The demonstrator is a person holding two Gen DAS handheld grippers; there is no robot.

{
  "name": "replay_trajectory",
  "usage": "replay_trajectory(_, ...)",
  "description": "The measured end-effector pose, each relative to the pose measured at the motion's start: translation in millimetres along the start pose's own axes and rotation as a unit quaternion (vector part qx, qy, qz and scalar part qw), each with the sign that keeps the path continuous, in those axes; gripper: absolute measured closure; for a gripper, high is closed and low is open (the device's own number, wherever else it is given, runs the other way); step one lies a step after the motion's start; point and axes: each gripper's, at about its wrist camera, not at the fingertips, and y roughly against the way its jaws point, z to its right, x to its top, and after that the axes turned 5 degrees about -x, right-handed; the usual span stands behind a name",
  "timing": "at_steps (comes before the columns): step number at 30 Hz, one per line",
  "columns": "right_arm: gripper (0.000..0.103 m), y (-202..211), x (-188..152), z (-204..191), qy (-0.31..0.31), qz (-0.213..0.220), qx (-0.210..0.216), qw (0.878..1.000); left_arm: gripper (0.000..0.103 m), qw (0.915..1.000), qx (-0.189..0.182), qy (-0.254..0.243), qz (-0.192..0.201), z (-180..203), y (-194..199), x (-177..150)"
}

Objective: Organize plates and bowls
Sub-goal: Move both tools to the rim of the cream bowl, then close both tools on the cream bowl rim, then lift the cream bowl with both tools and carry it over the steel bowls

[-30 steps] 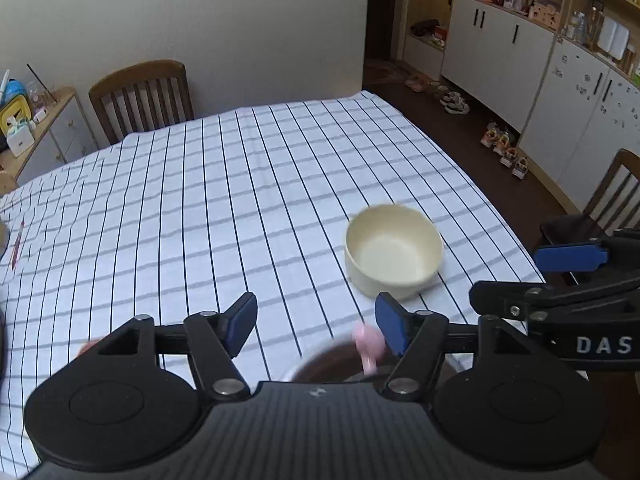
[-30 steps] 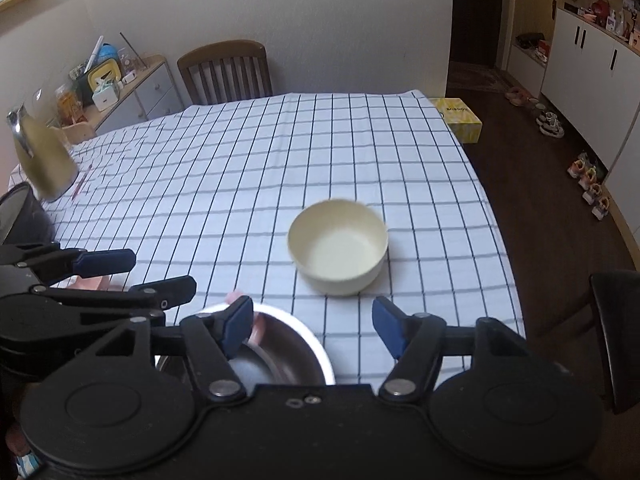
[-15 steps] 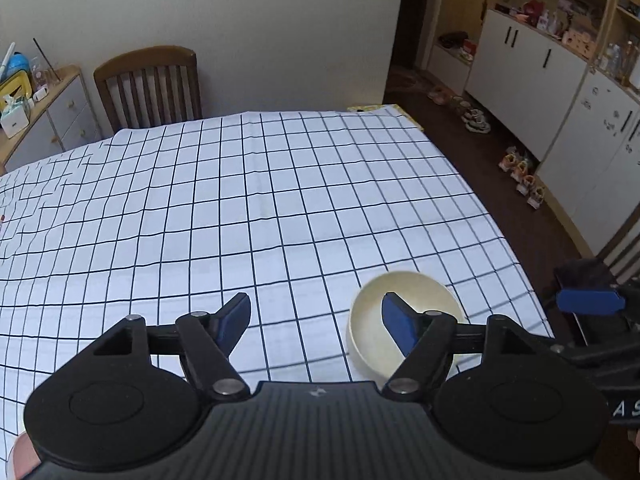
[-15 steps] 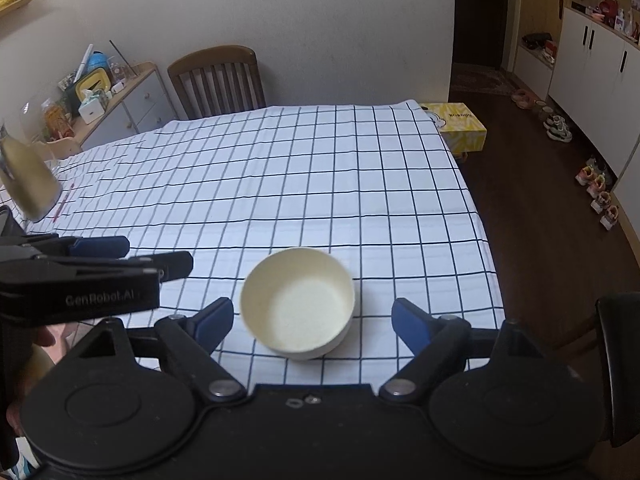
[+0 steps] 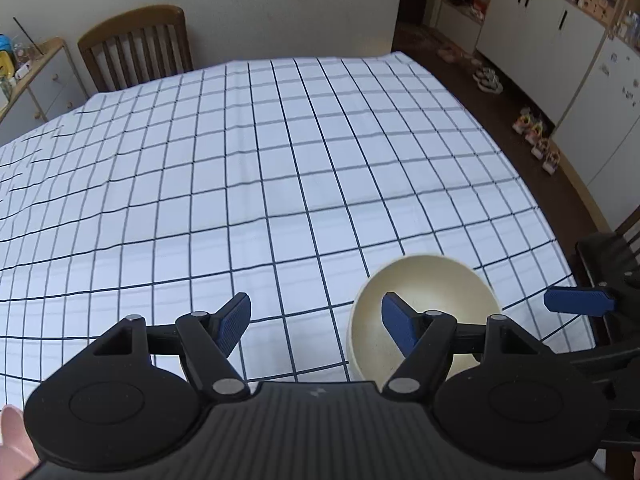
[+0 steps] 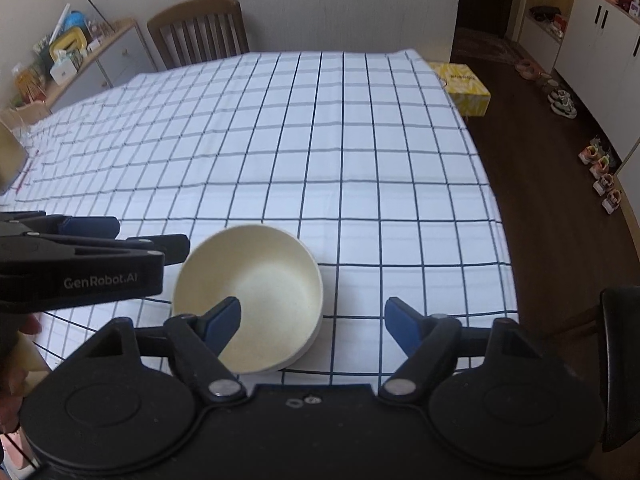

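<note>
Your left gripper [image 5: 316,326] hangs over the checked tablecloth [image 5: 280,168] with its jaws spread and nothing between them; its right blue pad [image 5: 398,328] overlaps the rim of the cream bowl [image 5: 432,300] without pinching it. Your right gripper [image 6: 312,324] has just narrowed a little yet stands apart, its left pad [image 6: 222,322] over the bowl's hollow, its right pad [image 6: 400,326] clear of the wall. The bowl [image 6: 248,296] sits upright near the table's near right edge. A wooden chair [image 6: 198,32] stands at the far side.
</note>
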Motion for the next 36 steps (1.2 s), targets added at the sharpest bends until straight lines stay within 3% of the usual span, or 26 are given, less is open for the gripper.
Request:
replay_trajectory(5,0.035,-17.4,2.4,-1.4,0.006,-0.019,0.006,1.0,0.032,0.9997,-0.01,0.001,-0.021,-0.4,-14.1,-1.6)
replay_trajectory(11,0.051,-29.4,3.3,-4.5,0.016,-0.032,0.006,0.999,0.061,0.9989,-0.02,0.003,-0.042,-1.2,-26.2,-2.0)
replay_trajectory(23,0.075,-36.0,5.4,-0.9,0.004,-0.044,0.001,0.999,0.092,0.9975,-0.027,-0.022,-0.061,9.9,-40.3,-3.2)
replay_trajectory(24,0.081,-36.7,4.7,-1.2,0.005,-0.046,0.001,0.999,0.094,0.9974,-0.028,-0.024,-0.062,11.2,-40.9,-3.4)
replay_trajectory(29,0.093,-35.7,2.3,-4.7,0.005,-0.047,-0.006,0.999,0.099,0.9977,-0.023,-0.03,-0.056,18.1,-45.5,-3.6)
replay_trajectory(36,0.096,-27.7,0.3,-4.7,-0.009,-0.038,-0.016,0.999,0.1,0.9981,-0.028,-0.021,-0.05,16.3,-37.0,-9.2)
